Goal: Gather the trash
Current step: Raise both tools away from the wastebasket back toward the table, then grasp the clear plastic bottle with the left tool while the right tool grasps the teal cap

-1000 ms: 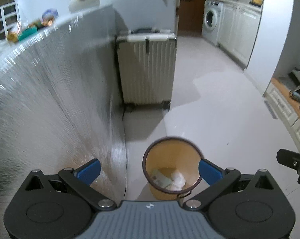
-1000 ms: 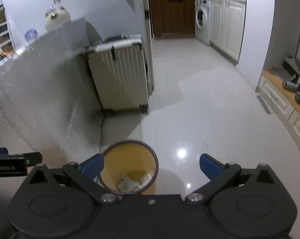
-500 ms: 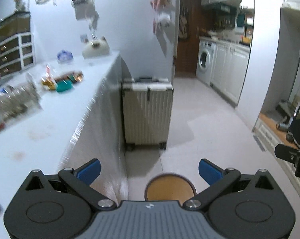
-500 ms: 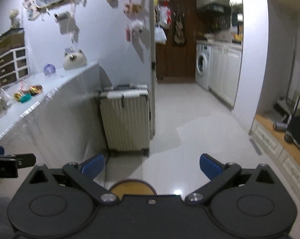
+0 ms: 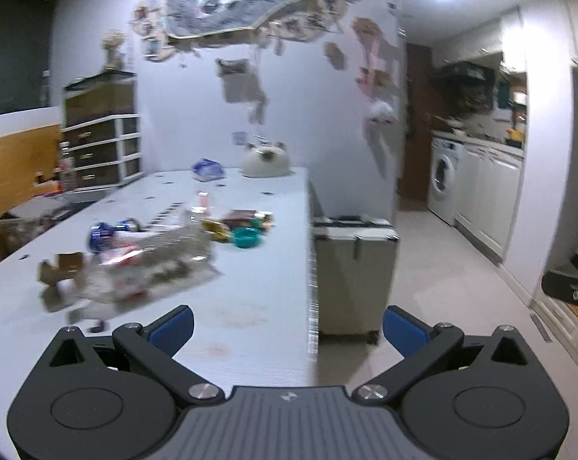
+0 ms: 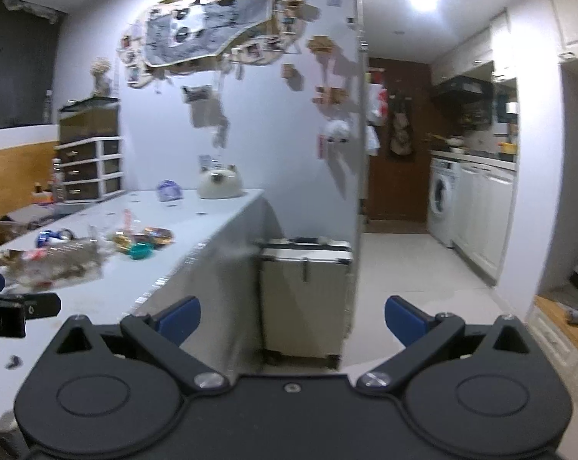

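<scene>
L tongs: left gripper (image 5: 287, 324), black body w/ blue-padded fingers, jaws spread wide, nothing between them; held above near end of white table (image 5: 246, 322).
R tongs: right gripper (image 6: 292, 316), same black/blue build, jaws also released wide, empty; off the table's right edge, floor below.
L tongs seen from R cam: black finger w/ blue pad (image 6: 16, 303) at far left, over the tabletop.
R tongs seen from L cam: black part (image 5: 568, 291) at far right edge.
Just ahead-left of L tongs: crumpled clear plastic wrapper pile (image 5: 150, 264), blurred, lying on table; torn brown cardboard scrap (image 5: 60, 272) beside its left end.
Further ahead-left: small blue-and-silver wrapper (image 5: 104, 230).
Ahead of L tongs, mid-table: teal round lid or cup (image 5: 246, 238) touching yellow/brown snack packets (image 5: 231, 224); detail too blurred.
Ahead of R tongs, on floor: cream ribbed hard-shell suitcase (image 6: 306, 299), upright, against table's end.
Far end of table: white cat-faced round pot (image 5: 265, 161), pale blue crumpled bag (image 5: 208, 168) left of it.
Beyond, far right: white front-load washing machine (image 6: 442, 201) under kitchen counter.
Trash bin: can't see it in either view.
</scene>
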Motion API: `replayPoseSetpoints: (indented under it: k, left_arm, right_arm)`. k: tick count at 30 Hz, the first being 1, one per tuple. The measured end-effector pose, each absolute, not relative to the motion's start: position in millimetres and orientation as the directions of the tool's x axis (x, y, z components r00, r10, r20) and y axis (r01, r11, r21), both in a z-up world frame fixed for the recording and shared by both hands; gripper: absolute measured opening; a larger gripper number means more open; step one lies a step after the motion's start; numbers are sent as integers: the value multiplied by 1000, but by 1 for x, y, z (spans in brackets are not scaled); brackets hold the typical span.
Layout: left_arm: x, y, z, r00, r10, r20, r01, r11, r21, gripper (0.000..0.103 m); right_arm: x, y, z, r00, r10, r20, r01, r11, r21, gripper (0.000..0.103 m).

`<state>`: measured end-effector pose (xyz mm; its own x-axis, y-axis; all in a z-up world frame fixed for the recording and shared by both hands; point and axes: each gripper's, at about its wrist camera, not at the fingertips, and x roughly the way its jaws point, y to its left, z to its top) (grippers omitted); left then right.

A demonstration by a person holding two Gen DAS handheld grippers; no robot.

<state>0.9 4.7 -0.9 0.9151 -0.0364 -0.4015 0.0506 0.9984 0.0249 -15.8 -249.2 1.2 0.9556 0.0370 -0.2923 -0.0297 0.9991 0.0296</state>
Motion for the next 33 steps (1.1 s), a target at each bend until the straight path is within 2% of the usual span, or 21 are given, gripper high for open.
replayPoseSetpoints:
  k: [8, 15, 19, 25, 33]
  left_arm:
    - [3, 69, 2, 931, 49, -362, -41, 999, 30, 103]
    - [31, 125, -1, 929, 25, -368, -7, 999, 49, 103]
    - [55, 158, -6, 922, -35, -385, 56, 998, 42, 103]
    - [103, 193, -4, 920, -112, -376, 157, 984, 90, 103]
    - [174, 204, -3, 839, -203, -506, 350, 912, 214, 102]
  right_arm:
    - [18, -196, 3, 937, 169, -306, -162, 986, 49, 103]
    - [63, -159, -1, 936, 209, -285, -199, 978, 64, 103]
    - [95, -141, -8, 925, 221, -309, -206, 975, 81, 103]
    - [135, -109, -19, 904, 249, -348, -253, 967, 33, 103]
    - [184, -86, -27, 872, 307, -381, -306, 950, 64, 103]
